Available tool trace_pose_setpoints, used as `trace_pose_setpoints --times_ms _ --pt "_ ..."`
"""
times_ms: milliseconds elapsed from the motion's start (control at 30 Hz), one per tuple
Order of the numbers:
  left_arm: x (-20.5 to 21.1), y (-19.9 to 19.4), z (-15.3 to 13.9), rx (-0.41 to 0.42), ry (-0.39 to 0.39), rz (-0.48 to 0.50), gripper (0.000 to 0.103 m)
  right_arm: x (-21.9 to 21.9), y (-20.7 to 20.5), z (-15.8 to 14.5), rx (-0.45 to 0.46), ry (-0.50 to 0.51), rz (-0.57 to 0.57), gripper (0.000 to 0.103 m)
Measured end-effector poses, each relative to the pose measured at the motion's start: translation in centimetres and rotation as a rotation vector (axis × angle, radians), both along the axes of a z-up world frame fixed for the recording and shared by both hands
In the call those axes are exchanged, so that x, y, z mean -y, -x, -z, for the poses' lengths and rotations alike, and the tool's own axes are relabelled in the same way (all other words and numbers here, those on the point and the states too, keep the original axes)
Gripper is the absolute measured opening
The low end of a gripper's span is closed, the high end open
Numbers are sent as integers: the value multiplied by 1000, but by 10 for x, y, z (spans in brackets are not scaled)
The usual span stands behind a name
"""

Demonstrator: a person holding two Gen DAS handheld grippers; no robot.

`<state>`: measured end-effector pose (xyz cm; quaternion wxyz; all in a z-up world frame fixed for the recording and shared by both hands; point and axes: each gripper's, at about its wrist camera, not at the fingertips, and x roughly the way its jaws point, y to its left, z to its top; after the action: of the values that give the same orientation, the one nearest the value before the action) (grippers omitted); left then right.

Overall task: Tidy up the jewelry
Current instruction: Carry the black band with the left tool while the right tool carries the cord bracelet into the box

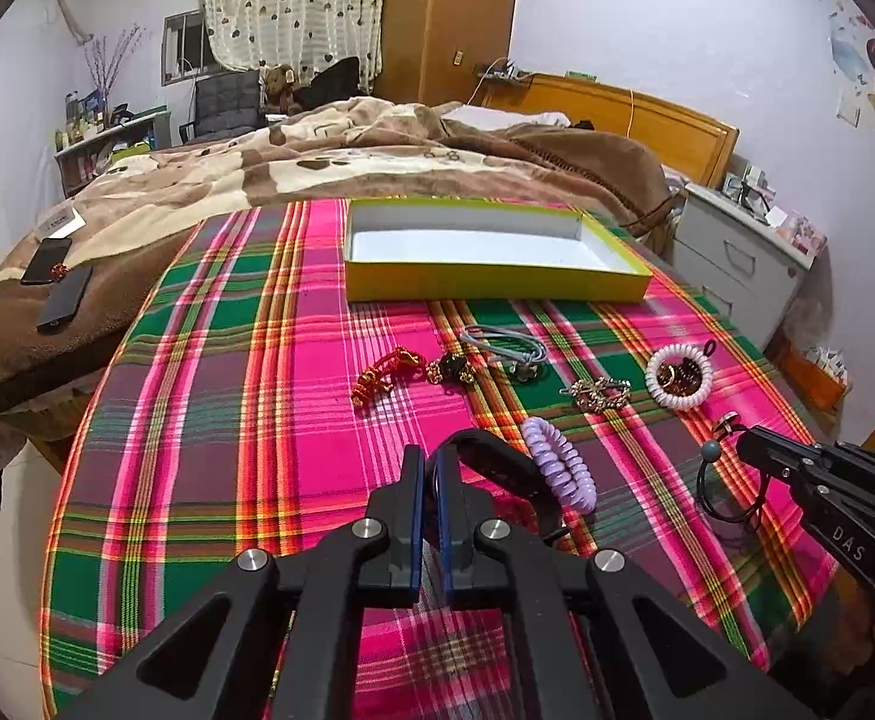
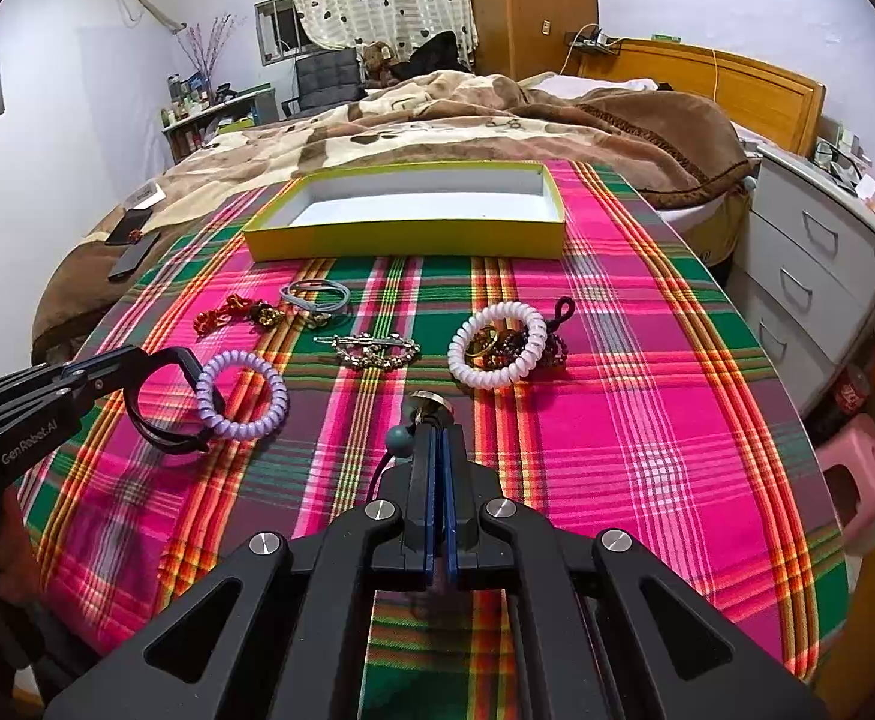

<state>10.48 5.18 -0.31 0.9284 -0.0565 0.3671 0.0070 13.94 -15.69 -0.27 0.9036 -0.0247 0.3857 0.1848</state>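
Note:
My left gripper [image 1: 431, 459] is shut on a black wristband [image 1: 497, 465], which also shows in the right wrist view [image 2: 155, 408], and a purple coil hair tie [image 2: 242, 396] hangs on the band. My right gripper [image 2: 437, 435] is shut on a black hair tie with a teal bead and a metal charm [image 2: 428, 405]; in the left wrist view its cord [image 1: 719, 492] hangs from that gripper. An empty yellow-green box [image 2: 404, 240] stands at the table's far side. On the cloth lie a white coil tie [image 2: 497, 351], a gold hair clip [image 2: 371, 351], a grey elastic [image 2: 314, 294] and a red knot ornament [image 2: 221, 315].
The table has a pink and green plaid cloth [image 2: 617, 420]. A bed with a brown blanket [image 2: 437, 120] lies behind it, with two phones [image 1: 56, 282] on it. A white drawer unit [image 2: 815, 264] and a pink stool [image 2: 857, 474] stand at the right.

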Motion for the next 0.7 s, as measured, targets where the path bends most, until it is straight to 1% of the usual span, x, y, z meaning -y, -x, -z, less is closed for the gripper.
trace_pose_setpoints --times_ms 200,367,500,700 --pt "-6 7 -13 32 25 -4 3 0 3 -8 21 -3 -5 2" --pt "-9 4 -24 54 41 0 3 -3 0 -17 41 -7 -19 2" --pt "-11 -9 -32 64 58 10 3 -5 -13 -24 49 -23 -36 2" --pt "-8 -39 -45 91 40 31 3 -10 -42 -34 72 -27 -46 2"
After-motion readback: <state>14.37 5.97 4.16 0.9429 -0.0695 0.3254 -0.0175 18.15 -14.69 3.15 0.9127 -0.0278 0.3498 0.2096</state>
